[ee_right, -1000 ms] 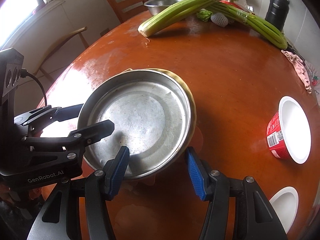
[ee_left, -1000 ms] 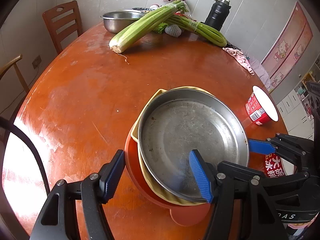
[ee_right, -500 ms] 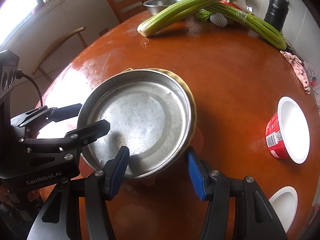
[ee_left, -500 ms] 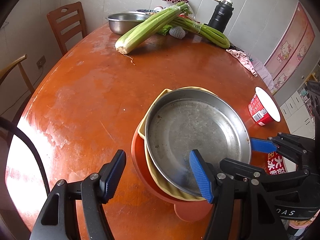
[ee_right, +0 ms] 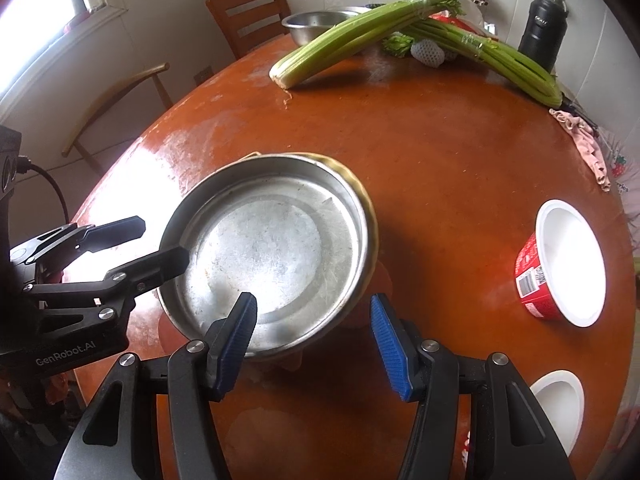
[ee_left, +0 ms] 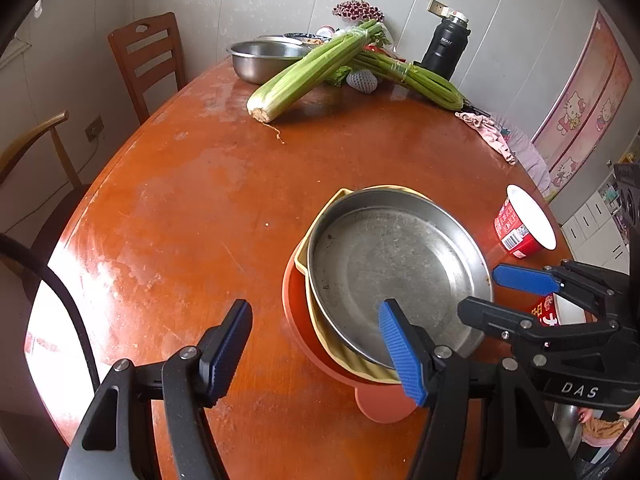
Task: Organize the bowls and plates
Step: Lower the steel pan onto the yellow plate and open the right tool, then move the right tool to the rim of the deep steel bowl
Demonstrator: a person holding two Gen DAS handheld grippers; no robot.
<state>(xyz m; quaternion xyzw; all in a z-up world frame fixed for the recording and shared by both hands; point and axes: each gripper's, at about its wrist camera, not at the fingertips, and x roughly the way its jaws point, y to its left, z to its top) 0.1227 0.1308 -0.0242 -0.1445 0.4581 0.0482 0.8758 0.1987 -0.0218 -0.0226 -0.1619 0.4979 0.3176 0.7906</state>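
A steel plate [ee_left: 396,264] sits on a yellow plate [ee_left: 344,356], which sits on an orange plate [ee_left: 296,320], stacked near the table's front edge. The stack also shows in the right wrist view [ee_right: 272,252]. My left gripper [ee_left: 316,352] is open and empty, just short of the stack's near left rim. My right gripper [ee_right: 312,340] is open and empty, at the stack's near right rim. A red paper bowl [ee_right: 560,264] stands to the right. A second white bowl [ee_right: 560,396] lies at the near right edge.
At the far side of the round wooden table [ee_left: 200,200] lie two celery bunches [ee_left: 308,68], a steel bowl [ee_left: 264,56], a black flask [ee_left: 444,48] and a pink cloth [ee_left: 488,132]. Wooden chairs [ee_left: 148,56] stand on the left.
Both grippers have drawn back and up a little from the stack, so more of the far table shows. The stack has not moved. Both grippers stay open.
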